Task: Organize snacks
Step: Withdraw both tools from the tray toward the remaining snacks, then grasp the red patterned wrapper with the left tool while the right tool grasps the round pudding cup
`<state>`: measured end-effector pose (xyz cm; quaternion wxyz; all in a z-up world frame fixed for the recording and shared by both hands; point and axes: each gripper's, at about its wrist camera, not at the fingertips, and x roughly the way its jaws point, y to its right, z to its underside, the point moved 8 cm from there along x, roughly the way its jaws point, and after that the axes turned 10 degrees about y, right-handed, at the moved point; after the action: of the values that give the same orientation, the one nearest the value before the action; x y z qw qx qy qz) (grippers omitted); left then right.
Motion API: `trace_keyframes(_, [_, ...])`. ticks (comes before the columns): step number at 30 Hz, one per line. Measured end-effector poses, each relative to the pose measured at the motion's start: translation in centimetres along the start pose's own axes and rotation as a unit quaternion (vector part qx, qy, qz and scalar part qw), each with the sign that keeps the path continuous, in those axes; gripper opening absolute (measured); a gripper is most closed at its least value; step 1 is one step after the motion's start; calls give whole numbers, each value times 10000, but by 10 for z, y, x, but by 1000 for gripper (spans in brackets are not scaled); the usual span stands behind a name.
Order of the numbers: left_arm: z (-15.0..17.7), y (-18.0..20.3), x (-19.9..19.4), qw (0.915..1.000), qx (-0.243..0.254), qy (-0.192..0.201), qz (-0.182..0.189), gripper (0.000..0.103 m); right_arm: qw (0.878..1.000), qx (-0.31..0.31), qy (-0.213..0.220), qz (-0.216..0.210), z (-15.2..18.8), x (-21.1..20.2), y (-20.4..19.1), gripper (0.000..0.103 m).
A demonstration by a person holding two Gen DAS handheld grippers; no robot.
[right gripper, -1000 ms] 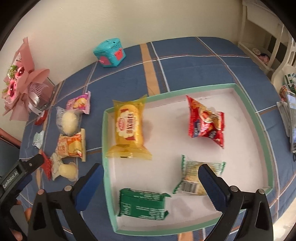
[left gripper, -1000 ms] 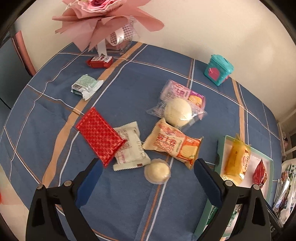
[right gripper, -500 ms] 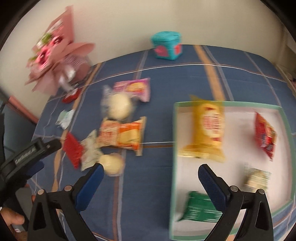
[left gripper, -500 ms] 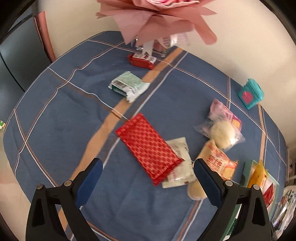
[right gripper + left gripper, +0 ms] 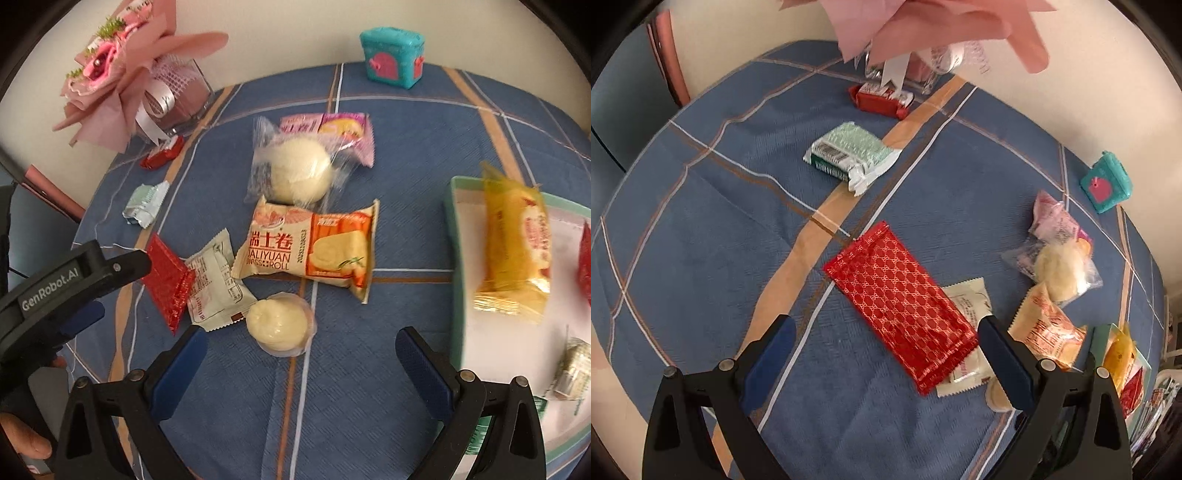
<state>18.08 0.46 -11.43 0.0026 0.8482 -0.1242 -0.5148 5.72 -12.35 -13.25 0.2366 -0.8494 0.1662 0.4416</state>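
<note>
My left gripper point(image 5: 886, 350) is open and empty, low over a red patterned packet point(image 5: 901, 306) that lies between its fingers and overlaps a white packet point(image 5: 971, 302). My right gripper point(image 5: 301, 356) is open and empty just in front of a round cream pastry point(image 5: 279, 325). Past the pastry lie an orange Swiss roll packet point(image 5: 310, 251), a clear-wrapped white bun point(image 5: 297, 171) and a pink packet point(image 5: 332, 127). The green-rimmed tray point(image 5: 454, 236) at the right holds a yellow packet point(image 5: 515, 243) and others. The left gripper's arm shows in the right wrist view point(image 5: 74, 277).
A green-white packet point(image 5: 849, 157) and a small red packet point(image 5: 881, 101) lie further back on the blue checked tablecloth. A pink bouquet in a glass vase point(image 5: 147, 88) stands at the back left. A teal box point(image 5: 393, 57) stands by the wall.
Both grippers swung left. The left one moved in over the red packet. The right one left the tray and now faces the loose snacks, with the tray at its right edge.
</note>
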Motion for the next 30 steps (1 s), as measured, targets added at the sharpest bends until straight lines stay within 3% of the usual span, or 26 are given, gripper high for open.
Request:
trace_keyframes(10, [-10, -4, 36, 9992, -308, -209, 122, 98, 9986, -372, -218, 314, 7, 33, -11, 96])
trace_keyframes(17, [-13, -2, 52, 9992, -228, -333, 53, 89, 9945, -817, -192, 630, 6, 44, -23, 94])
trace_keyframes(26, [-5, 4, 57, 9987, 225, -402, -206, 62, 9913, -1065, -126, 766, 7, 44, -31, 68])
trace_keyframes(30, [0, 8, 55, 9979, 449, -404, -227, 58, 9918, -1027, -94, 755, 6, 41, -29, 53])
